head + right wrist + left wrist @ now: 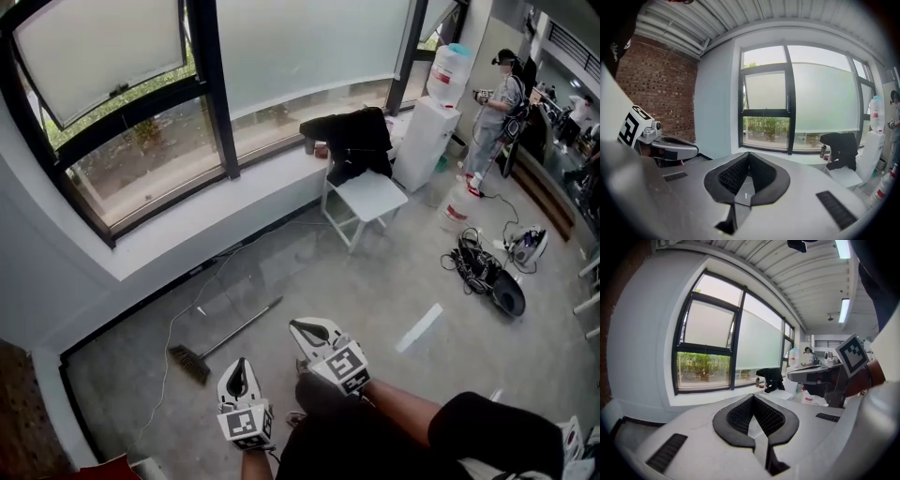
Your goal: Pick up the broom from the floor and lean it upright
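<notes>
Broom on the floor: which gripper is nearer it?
Left, narrowly. The left gripper hovers beside the broom's brush end; the right gripper sits past the handle's far tip.

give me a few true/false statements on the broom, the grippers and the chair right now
1. The broom lies flat on the floor. True.
2. The left gripper holds the broom. False: its jaws are shut on nothing, apart from the broom.
3. A black garment hangs on the white chair. True.
4. The right gripper has its jaws wide apart. False: they are together and empty.
</notes>
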Demonstrator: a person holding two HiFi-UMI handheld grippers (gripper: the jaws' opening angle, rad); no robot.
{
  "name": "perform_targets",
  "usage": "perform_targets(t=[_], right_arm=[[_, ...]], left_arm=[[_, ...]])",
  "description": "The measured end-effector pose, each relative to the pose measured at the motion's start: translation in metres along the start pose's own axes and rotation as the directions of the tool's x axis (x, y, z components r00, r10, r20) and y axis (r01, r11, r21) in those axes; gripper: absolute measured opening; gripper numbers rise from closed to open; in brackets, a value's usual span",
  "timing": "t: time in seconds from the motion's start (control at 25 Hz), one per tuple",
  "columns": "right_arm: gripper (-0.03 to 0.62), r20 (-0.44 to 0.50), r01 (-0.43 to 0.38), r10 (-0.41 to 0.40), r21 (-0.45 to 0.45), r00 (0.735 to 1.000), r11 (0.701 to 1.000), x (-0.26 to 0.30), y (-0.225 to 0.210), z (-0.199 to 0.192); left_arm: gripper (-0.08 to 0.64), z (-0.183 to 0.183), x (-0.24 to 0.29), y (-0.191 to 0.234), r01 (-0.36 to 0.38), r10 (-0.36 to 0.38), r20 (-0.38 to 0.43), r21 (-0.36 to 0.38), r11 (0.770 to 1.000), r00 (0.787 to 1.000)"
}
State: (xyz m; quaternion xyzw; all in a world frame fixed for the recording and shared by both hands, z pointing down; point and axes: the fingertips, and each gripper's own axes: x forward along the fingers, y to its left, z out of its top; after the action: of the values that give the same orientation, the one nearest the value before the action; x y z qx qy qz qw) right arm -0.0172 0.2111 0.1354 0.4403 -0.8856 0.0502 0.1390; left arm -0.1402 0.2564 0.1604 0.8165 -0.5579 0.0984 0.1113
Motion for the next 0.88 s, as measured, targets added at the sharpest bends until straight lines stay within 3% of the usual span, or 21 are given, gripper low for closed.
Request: perform_targets(t=[0.28, 0.56, 0.88], right_arm=[[0.008, -0.035, -0.01, 0.012, 0.056, 0.999, 0.998, 0.047, -0.027, -0.012], [0.008, -0.065, -0.024, 0.024, 0.01, 0.998, 1.0, 0.098, -0.076, -0.034], [0.008, -0.114, -0.106, 0.11, 0.039, 0.987, 0.994, 0.148, -0.113, -0.065]], left_arm=[[0.006, -0.002, 0.045, 0.019, 0.007, -0.006, -0.068, 0.019, 1.0, 0.998], [0.006, -0.009, 0.107, 0.033, 0.044, -0.037, -0.162, 0.038, 0.998, 0.986], [0.005, -0.021, 0.183, 0.038, 0.086, -0.061, -0.251, 0.089, 0.992, 0.966]])
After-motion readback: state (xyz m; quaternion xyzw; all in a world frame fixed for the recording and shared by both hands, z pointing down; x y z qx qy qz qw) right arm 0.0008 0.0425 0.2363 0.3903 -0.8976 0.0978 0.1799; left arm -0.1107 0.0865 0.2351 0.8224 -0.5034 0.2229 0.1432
